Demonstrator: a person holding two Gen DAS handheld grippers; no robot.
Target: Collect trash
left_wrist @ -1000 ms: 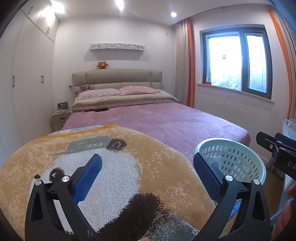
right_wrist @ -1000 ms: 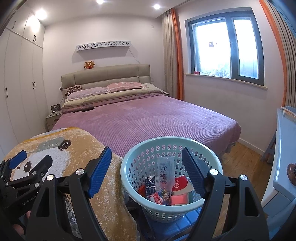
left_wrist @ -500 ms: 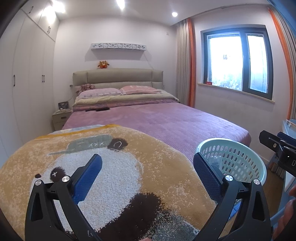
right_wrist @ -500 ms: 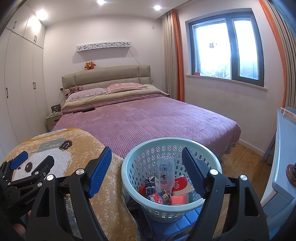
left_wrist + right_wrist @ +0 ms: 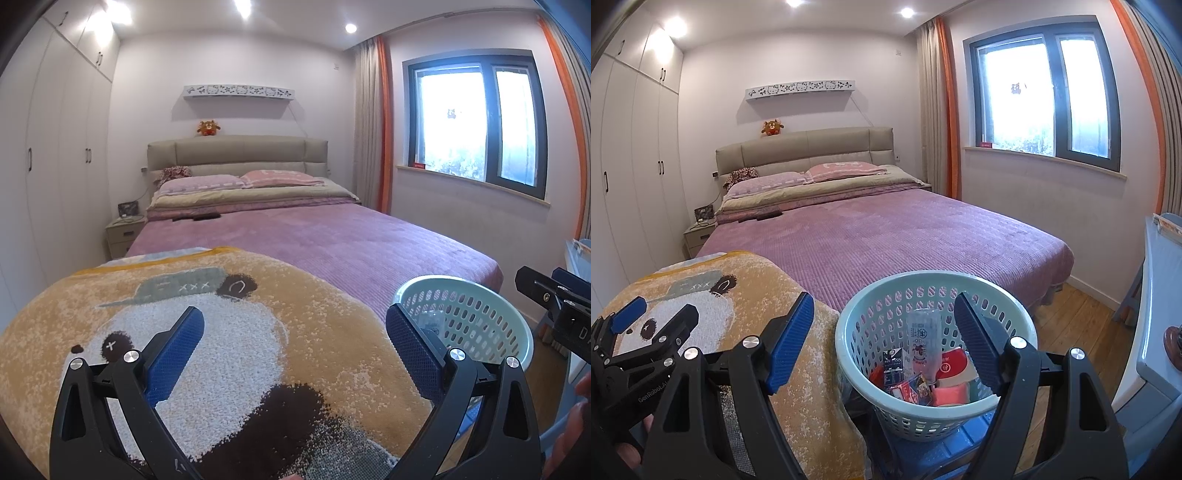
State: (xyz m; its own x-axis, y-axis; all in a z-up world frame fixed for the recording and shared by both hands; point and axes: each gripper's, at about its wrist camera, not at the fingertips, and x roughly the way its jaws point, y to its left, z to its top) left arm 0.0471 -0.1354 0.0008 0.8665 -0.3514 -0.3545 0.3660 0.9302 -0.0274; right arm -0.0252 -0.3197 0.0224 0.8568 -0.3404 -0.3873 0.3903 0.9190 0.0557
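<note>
Both grippers hover empty, trash basket nearly full

Left gripper (image 5: 291, 354) and right gripper (image 5: 884, 336) both show fingers wide apart, gripping nothing. Just ahead, 1 teal basket (image 5: 849, 332) holds 1 plastic bottle (image 5: 921, 345), 1 small carton (image 5: 893, 365) and several wrappers beside the panda blanket (image 5: 229, 332). Risk: a careless reach could tip the light basket. Beyond, 1 bed (image 5: 886, 236) looks trash-free.

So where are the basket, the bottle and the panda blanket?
basket (image 5: 925, 282): right wrist view, far rim.
bottle (image 5: 922, 338): right wrist view, its label, inside the basket.
panda blanket (image 5: 229, 332): left wrist view, the white face.
</note>
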